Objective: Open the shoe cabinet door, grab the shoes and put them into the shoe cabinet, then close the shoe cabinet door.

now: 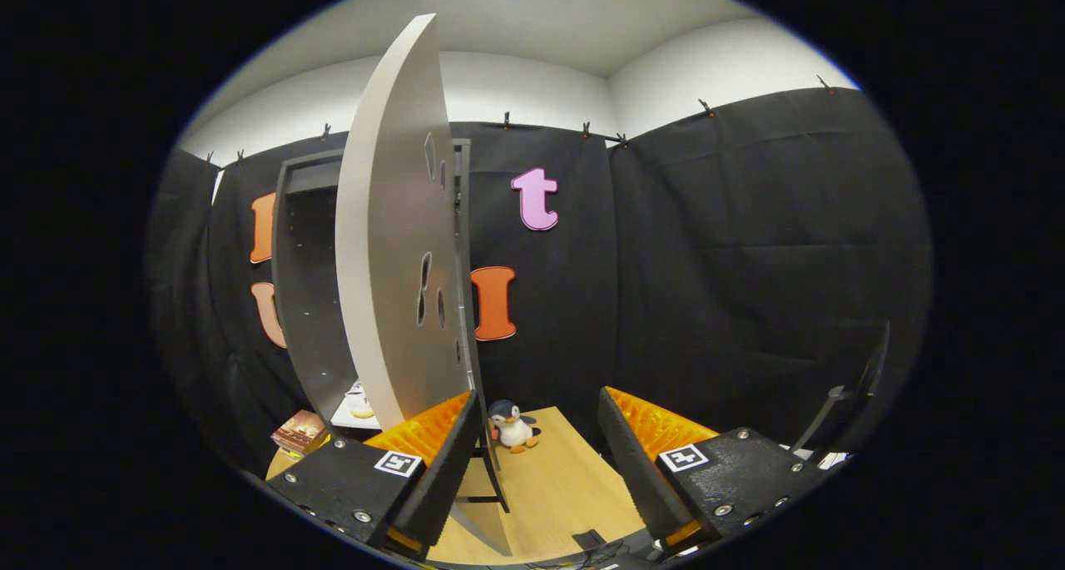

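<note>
The tool [539, 462] is open, its two fingers spread wide with nothing between them, and the lower edge of the shoe cabinet door [395, 245] passes just beside the inner face of the left finger [433, 449]; whether they touch cannot be told. The door stands swung well out from the shoe cabinet [304, 287], edge-on toward the tool, so the opening step looks done or nearly so. The dark inside of the cabinet shows to the left of the door. No shoes can be made out; a small light object low at the cabinet's foot, left of the door, is too small to name. The next move likely calls for drawing the tool clear of the door edge and turning to find the shoes. A penguin toy [513, 426] sits on the wooden table [566, 478] just right of the door's foot, beyond the fingers. A small box [299, 431] lies left of the door, near the cabinet's base. Right of the door there is open room for moving; the door's free edge is the thing to avoid knocking.
</note>
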`<control>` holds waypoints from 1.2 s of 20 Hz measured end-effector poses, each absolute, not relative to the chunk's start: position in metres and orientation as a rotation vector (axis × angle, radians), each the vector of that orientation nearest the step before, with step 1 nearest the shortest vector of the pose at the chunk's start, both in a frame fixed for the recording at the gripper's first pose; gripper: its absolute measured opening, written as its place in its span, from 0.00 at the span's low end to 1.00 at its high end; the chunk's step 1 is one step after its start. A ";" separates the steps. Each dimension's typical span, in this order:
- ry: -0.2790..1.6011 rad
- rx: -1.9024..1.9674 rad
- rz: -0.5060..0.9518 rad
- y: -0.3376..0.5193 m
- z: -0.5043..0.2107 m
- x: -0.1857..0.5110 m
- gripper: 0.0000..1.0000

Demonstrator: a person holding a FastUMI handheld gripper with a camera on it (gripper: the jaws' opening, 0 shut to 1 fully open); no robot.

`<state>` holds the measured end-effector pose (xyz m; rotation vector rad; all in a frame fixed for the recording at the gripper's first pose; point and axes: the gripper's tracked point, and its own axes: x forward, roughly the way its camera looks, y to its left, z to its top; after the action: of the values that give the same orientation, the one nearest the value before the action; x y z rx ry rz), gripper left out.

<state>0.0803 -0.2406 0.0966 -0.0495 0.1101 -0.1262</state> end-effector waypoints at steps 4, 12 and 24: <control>0.105 -0.045 -0.062 -0.179 0.090 0.086 0.88; 0.112 0.030 0.027 -0.052 0.070 0.133 0.89; 0.140 -0.035 0.082 0.069 0.038 0.174 0.93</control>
<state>0.1738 0.0690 0.0376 -0.0349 0.1399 0.0822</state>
